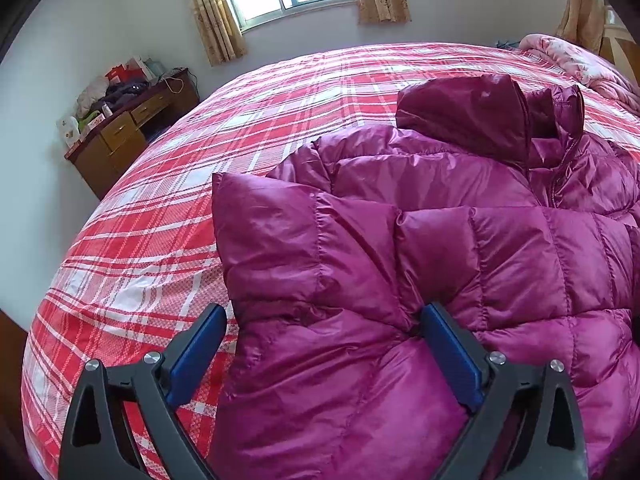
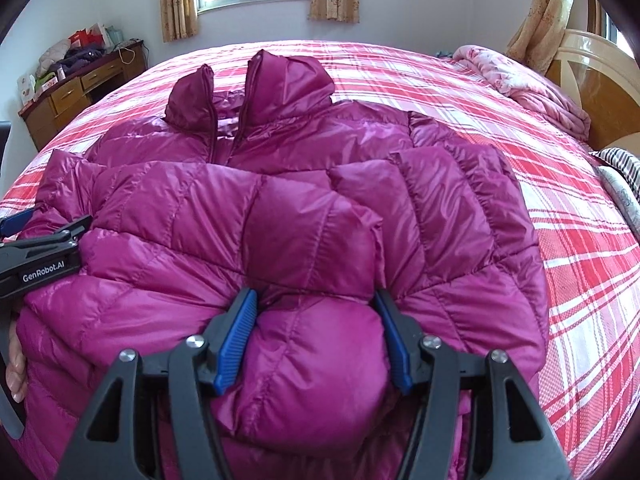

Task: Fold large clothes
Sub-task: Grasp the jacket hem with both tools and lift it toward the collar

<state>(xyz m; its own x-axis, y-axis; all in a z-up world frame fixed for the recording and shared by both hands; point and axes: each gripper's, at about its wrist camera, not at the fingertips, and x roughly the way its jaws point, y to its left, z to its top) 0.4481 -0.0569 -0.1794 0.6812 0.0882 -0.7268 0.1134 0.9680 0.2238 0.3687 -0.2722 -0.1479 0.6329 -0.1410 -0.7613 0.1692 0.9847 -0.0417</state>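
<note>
A magenta quilted down jacket (image 1: 420,248) lies on the bed, hood toward the window, sleeves folded across its front; it also shows in the right wrist view (image 2: 280,208). My left gripper (image 1: 326,320) is open, jaws wide apart, with the jacket's left lower edge bulging between them. My right gripper (image 2: 316,304) is open too, its blue pads (image 2: 236,340) either side of a puffy fold of the jacket's hem, apparently not squeezing it. The left gripper's body (image 2: 40,256) shows at the left edge of the right wrist view.
The bed has a red and white plaid sheet (image 1: 168,216). A pink floral quilt (image 2: 532,88) is bunched by the headboard (image 2: 592,80). A wooden desk (image 1: 120,136) with clutter stands by the far wall. A striped cloth (image 2: 624,168) lies at the right.
</note>
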